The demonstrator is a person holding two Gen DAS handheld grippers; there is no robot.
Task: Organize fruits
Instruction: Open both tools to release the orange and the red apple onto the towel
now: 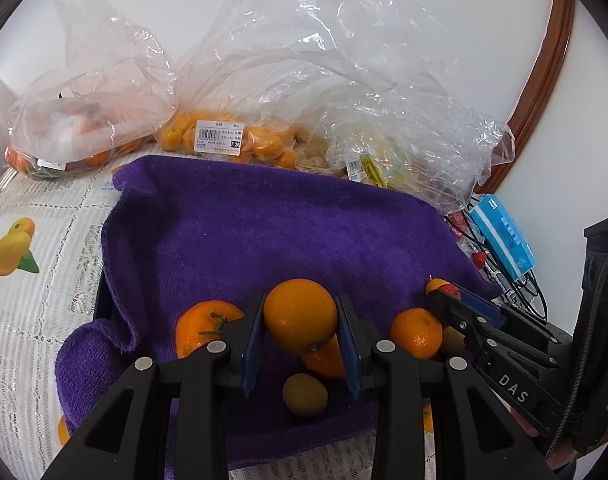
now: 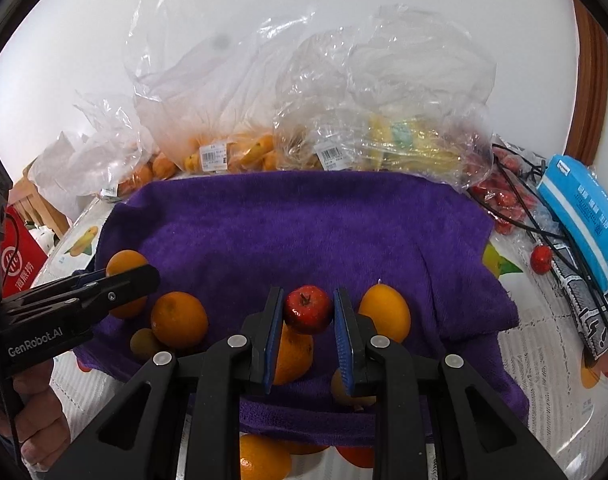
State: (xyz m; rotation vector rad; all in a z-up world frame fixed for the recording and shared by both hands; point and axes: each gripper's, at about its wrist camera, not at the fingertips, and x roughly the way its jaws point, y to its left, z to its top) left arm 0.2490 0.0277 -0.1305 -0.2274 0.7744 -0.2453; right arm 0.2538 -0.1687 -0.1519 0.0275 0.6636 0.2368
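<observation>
Midway: orange (image 1: 299, 315) clamped in left tool (image 1: 299, 322), small red fruit (image 2: 308, 309) in right tool (image 2: 308, 312); bagged fruit (image 1: 223, 138) untouched.

We see bright, even daylight in both views, washing the white wall (image 1: 384, 20) nearly flat. Glare streaks the clear plastic bags (image 1: 304, 60), and shadows on the purple towel (image 2: 304, 232) are soft. Fisheye distortion bends the wooden frame (image 1: 544, 80); black vignette fills every corner, and edges blur slightly.
</observation>
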